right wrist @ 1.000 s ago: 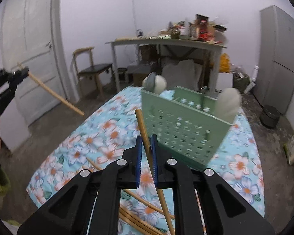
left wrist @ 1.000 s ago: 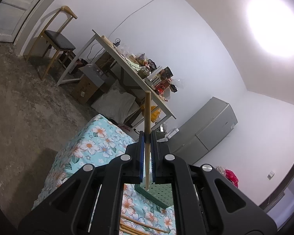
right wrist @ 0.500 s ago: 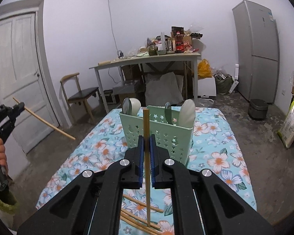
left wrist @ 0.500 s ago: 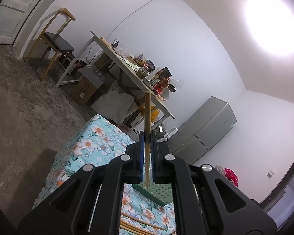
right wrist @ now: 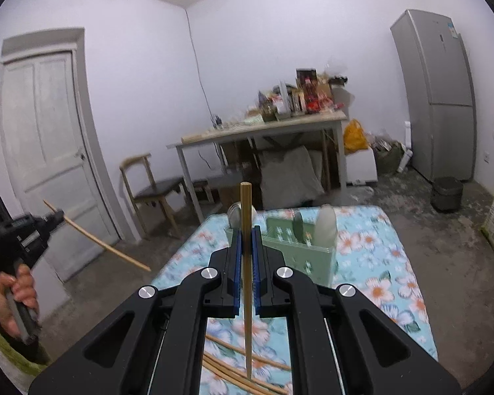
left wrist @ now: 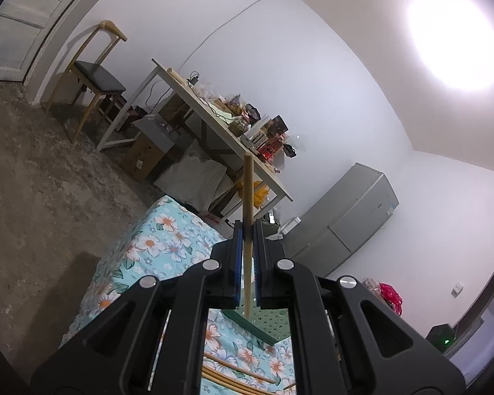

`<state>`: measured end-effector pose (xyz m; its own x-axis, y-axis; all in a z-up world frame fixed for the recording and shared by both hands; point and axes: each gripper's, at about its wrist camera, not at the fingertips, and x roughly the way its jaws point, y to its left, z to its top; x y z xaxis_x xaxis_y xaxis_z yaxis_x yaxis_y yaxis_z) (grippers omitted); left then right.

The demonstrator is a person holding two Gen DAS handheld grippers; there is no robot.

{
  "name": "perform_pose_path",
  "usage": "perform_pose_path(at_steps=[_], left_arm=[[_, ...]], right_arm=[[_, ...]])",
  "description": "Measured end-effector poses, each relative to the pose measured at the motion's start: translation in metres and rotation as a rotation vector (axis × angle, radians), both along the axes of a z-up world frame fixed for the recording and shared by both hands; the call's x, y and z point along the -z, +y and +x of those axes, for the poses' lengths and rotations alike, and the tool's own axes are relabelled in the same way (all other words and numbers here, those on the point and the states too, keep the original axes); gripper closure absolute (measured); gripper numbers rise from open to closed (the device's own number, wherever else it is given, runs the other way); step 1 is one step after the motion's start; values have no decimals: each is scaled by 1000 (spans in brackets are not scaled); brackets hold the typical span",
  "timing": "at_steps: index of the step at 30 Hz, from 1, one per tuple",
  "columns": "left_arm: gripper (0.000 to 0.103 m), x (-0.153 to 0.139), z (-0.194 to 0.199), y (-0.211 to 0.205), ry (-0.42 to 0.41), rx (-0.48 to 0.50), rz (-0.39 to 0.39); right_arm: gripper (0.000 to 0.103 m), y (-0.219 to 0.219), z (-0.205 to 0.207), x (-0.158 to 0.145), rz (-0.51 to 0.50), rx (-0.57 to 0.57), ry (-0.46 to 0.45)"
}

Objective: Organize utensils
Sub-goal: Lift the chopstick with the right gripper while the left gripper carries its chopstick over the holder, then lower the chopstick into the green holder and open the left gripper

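Note:
My left gripper (left wrist: 246,230) is shut on a wooden chopstick (left wrist: 247,191), held high and tilted away from the table. It also shows at the left of the right wrist view (right wrist: 54,214), its chopstick (right wrist: 102,245) slanting down. My right gripper (right wrist: 246,235) is shut on another chopstick (right wrist: 246,217), upright, above the floral table. The green perforated utensil holder (right wrist: 308,256) stands just beyond it, with spoons (right wrist: 326,227) inside. Several loose chopsticks (right wrist: 247,358) lie on the cloth below. The holder's edge (left wrist: 266,326) shows under the left gripper.
The floral-cloth table (right wrist: 372,263) has its edges close on both sides. Behind stand a cluttered white desk (right wrist: 263,128), a wooden chair (right wrist: 148,191), a grey fridge (right wrist: 441,98) and a door (right wrist: 46,151). A small bin (right wrist: 446,194) sits on the concrete floor.
My right gripper has risen and drawn back with its chopstick, turning it upright; the holder now looks farther and lower. The left gripper has barely moved.

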<state>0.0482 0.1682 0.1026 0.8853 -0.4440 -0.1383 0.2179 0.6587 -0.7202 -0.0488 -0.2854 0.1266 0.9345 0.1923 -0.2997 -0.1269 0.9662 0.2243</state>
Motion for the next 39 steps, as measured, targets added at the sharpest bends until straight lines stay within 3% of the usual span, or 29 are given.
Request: perform_pose_path(at_steps=[10,23,35,39], left_arm=[[98,-21,12,-12,-31,75,-16],[98,-64,58,-92,-112,255,31],[98,-68,112,-175,-113,347,136],[98,-53,128,-211,-107,338,264]], right_arm=[[97,-7,-19,-27,76,-28,-80],[97,-31,-21,-20,128,5,-90],[97,-61,-9,-3,196,34,-69],[97,-70,-4,3,208,45,-57]])
